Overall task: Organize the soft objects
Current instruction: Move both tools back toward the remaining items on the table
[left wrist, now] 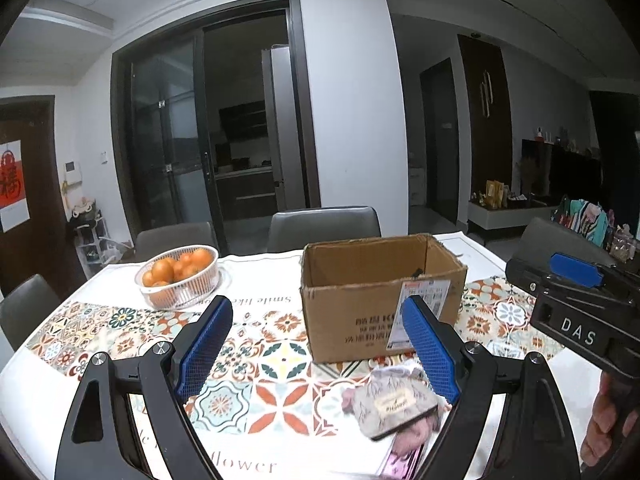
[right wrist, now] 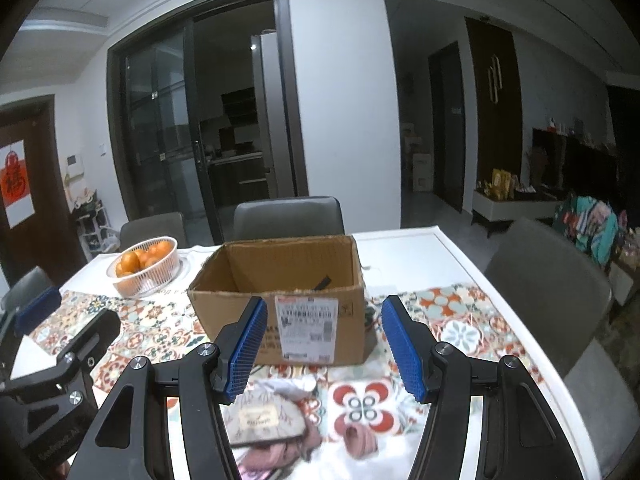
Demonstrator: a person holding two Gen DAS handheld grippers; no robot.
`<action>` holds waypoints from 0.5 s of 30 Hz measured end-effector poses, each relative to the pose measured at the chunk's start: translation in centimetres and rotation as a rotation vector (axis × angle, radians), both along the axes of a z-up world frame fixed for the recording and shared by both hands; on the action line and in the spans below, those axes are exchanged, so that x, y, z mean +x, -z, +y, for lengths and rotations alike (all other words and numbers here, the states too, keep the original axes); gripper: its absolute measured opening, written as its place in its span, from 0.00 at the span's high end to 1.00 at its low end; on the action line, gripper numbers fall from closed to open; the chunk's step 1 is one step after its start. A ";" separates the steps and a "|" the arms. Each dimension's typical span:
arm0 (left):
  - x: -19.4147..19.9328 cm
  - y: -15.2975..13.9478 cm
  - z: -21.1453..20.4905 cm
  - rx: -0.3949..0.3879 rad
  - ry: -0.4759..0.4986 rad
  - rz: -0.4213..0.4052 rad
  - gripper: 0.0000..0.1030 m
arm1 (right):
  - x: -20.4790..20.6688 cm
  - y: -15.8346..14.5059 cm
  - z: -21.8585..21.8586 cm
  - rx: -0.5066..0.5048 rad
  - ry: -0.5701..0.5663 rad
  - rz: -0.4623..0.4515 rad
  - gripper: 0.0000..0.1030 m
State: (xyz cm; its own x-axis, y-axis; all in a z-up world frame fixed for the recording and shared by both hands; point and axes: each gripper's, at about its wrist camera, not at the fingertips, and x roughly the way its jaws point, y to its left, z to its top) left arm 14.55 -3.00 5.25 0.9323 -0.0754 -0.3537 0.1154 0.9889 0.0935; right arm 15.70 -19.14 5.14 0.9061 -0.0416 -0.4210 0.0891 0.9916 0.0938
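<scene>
Lay in a small heap at the near edge of the table (right wrist: 460, 248), on the patterned cloth (left wrist: 280, 360), in front of the cardboard box (right wrist: 280, 276): a beige pouch (right wrist: 266, 420) with a tan label on top, pink knitted pieces (right wrist: 360, 440) beneath and beside it. Sat low and between both grippers, box just beyond.

Hung spread wide and empty, the left gripper (left wrist: 316, 348), pouch showing low and toward its right finger (left wrist: 430, 350), so off-centre to that side. Stood parted and empty too, the right gripper (right wrist: 324, 348), narrower in its gap, pouch under its left finger (right wrist: 246, 346) and a loose pink piece nearer the middle of its span.

Ran roughly across both views, the pouch's long side, label edge slightly tilted. Looked about equally near to either hand; judged the right better placed for the loose pink piece, the left for the pouch after a small shift toward its right. Could not tell how many pink items made up the heap, blurred as they were
</scene>
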 end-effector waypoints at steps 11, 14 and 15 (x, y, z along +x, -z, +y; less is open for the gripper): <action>-3.3 2.9 -0.2 0.029 0.042 0.048 0.15 | -3.4 2.6 0.0 0.001 0.023 0.041 0.41; -3.9 3.8 -0.4 0.039 0.048 0.064 0.15 | -4.0 3.2 0.0 -0.013 0.037 0.054 0.41; -4.1 4.0 -0.4 0.043 0.047 0.066 0.15 | -4.2 3.4 0.1 -0.020 0.042 0.056 0.41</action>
State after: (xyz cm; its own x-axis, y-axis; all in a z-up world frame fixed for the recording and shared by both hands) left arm 10.40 -3.44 1.24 0.9026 -0.1025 -0.4182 0.1693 0.9775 0.1259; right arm 11.46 -19.07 1.75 0.8785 -0.0879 -0.4696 0.1350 0.9885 0.0676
